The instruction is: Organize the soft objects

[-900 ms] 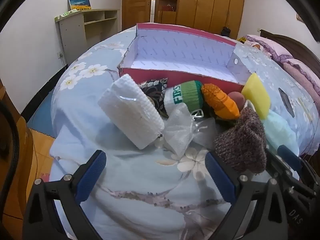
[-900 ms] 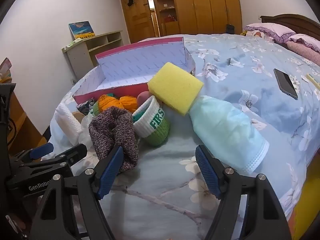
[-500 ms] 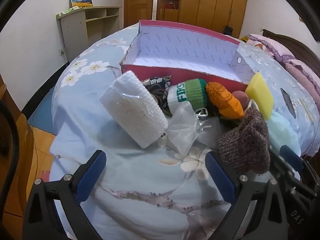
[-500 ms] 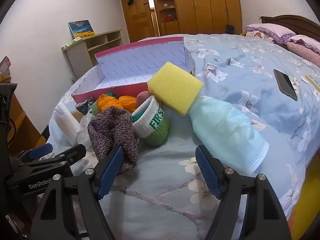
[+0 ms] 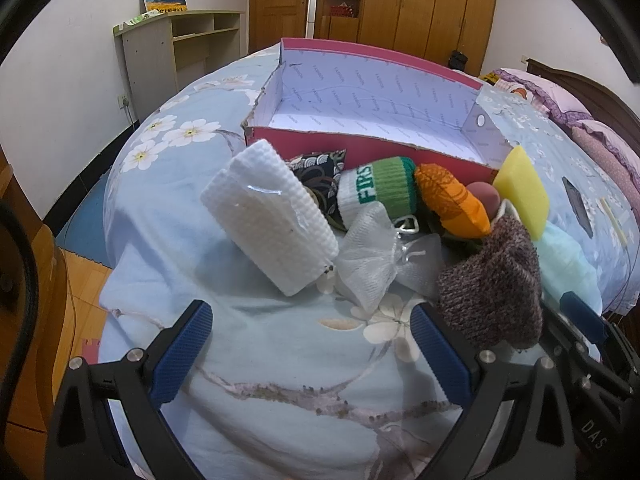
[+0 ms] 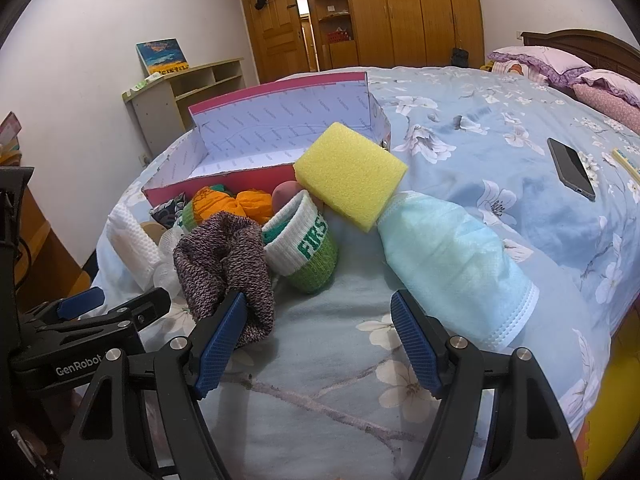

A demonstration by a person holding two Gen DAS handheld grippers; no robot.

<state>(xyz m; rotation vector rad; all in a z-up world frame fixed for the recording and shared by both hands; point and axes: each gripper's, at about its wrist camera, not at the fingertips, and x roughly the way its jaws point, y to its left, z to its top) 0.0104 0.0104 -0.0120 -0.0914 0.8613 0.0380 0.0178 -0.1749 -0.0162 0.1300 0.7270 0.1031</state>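
Note:
A pile of soft things lies on the bed in front of an empty pink box (image 5: pixel 372 136) (image 6: pixel 256 136): a white knit cloth (image 5: pixel 272 220), a mesh pouch (image 5: pixel 372 256), a green and white sock (image 5: pixel 380 192) (image 6: pixel 308 248), an orange plush (image 5: pixel 452 204), a yellow sponge (image 6: pixel 352 172) (image 5: pixel 520 196), a brown knit sock (image 5: pixel 492 292) (image 6: pixel 224 256) and a pale blue mask (image 6: pixel 452 264). My left gripper (image 5: pixel 308 352) is open, just short of the pile. My right gripper (image 6: pixel 320 340) is open, its left finger against the brown sock.
A phone (image 6: pixel 570 168) lies on the blue floral bedspread (image 5: pixel 280 360) to the right. Pillows (image 6: pixel 560 64) are at the headboard. A shelf unit (image 5: pixel 180 52) stands by the wall, wardrobes (image 6: pixel 400 12) behind. The bed's edge drops off at the left.
The left gripper has moved a little closer to the pile and the box. The right gripper has barely moved. Both stay open.

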